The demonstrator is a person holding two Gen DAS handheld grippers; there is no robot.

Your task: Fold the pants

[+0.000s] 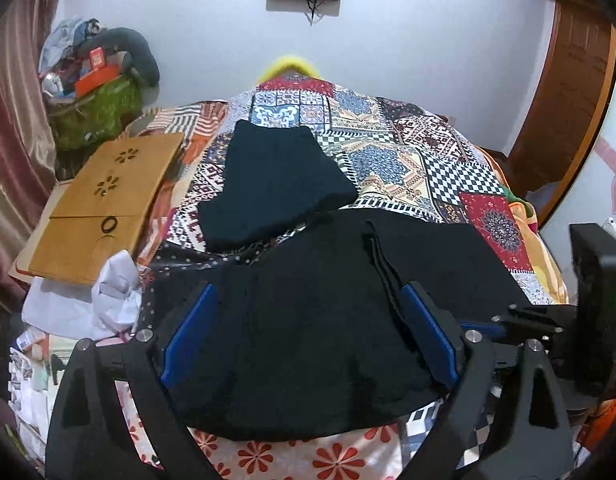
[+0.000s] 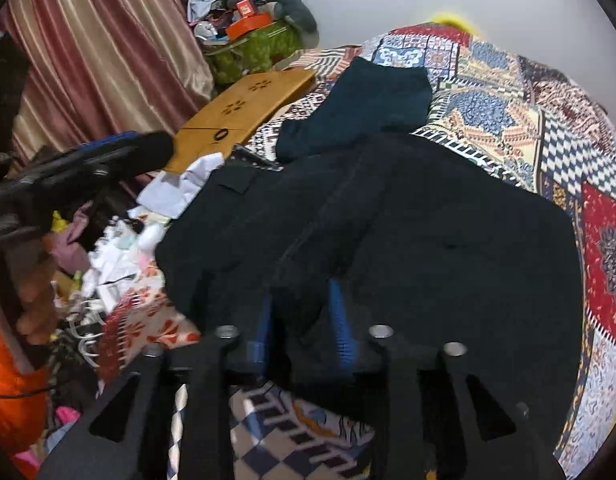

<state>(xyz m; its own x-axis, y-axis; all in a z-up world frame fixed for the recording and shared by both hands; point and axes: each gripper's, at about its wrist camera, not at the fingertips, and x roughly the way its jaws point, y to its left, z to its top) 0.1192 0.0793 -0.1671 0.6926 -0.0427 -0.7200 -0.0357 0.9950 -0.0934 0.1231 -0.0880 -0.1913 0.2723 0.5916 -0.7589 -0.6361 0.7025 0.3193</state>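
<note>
Right gripper [image 2: 303,326] is clenched on a bunched fold of the black pants [image 2: 408,216] at their near edge, while the left gripper [image 1: 308,328] hangs released, fingers spread wide over the same cloth with nothing caught. My worry: one pinch on thick, limp fabric, so a lift could drag the whole pile askew or let layers slip out. The pants lie on the patchwork bed [image 1: 388,148], long axis seemingly running left to right, seam pointing far, just touching a folded dark garment [image 1: 275,184].

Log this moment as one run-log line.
left gripper: open over black pants | right gripper: shut on black pants | patchwork bedspread underneath
</note>
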